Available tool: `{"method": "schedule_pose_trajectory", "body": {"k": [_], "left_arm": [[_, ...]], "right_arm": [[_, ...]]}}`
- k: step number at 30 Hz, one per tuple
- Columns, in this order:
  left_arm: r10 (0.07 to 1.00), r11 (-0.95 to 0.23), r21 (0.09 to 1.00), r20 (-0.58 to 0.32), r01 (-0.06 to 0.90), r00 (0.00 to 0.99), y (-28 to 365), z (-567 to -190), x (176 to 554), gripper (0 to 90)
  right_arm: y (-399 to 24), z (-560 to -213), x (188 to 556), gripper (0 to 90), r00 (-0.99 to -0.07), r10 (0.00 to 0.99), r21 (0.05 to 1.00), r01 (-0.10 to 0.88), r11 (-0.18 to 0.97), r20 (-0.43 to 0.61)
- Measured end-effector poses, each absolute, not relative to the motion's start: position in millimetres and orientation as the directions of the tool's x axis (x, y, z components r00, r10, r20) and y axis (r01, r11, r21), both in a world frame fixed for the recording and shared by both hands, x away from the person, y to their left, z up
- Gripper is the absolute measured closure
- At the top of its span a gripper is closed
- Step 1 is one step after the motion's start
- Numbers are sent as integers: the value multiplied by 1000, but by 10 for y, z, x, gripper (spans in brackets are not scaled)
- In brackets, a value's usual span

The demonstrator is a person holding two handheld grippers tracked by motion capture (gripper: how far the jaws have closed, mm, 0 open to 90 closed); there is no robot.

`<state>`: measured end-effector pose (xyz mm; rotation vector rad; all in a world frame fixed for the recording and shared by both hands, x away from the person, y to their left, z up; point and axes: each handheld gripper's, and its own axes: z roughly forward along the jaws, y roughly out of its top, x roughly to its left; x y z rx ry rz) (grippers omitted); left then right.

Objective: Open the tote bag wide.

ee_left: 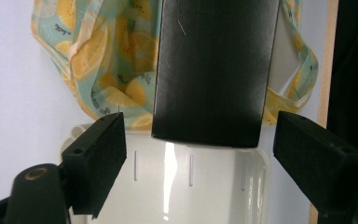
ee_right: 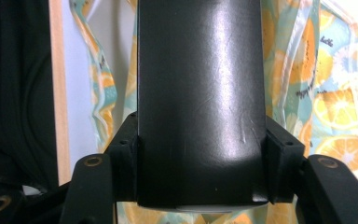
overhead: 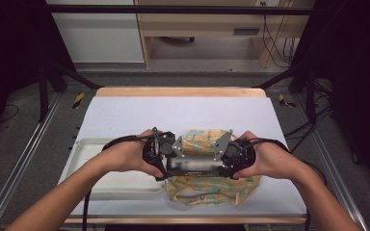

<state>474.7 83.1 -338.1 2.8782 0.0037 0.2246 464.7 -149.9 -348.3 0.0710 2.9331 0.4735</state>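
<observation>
Two hands are meeting mid-surface: your right hand-held gripper [ee_right: 200, 154] is clamping the black box [overhead: 194, 167] from 3 o'clock, your left hand-held gripper [ee_left: 200, 154] gaping wide.

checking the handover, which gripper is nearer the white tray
Left. The left gripper hangs over the white tray's right end, jaws open around the black box. The right gripper clamps the box's far end above the lemon-print bag.

A lab test bay: dark metal frame [overhead: 53, 72] around the white-topped table [overhead: 139, 113], cables [overhead: 277, 41] behind it.
</observation>
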Motion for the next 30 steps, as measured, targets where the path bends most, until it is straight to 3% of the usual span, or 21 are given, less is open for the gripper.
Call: {"method": "schedule_pose_trajectory", "body": {"k": [30], "left_arm": [[-77,-989,120,98,-89,992,692,-3479,4711,358]], "right_arm": [[-1233,-3468,4610,431,-990,25,320,-21,947,-138]]}}
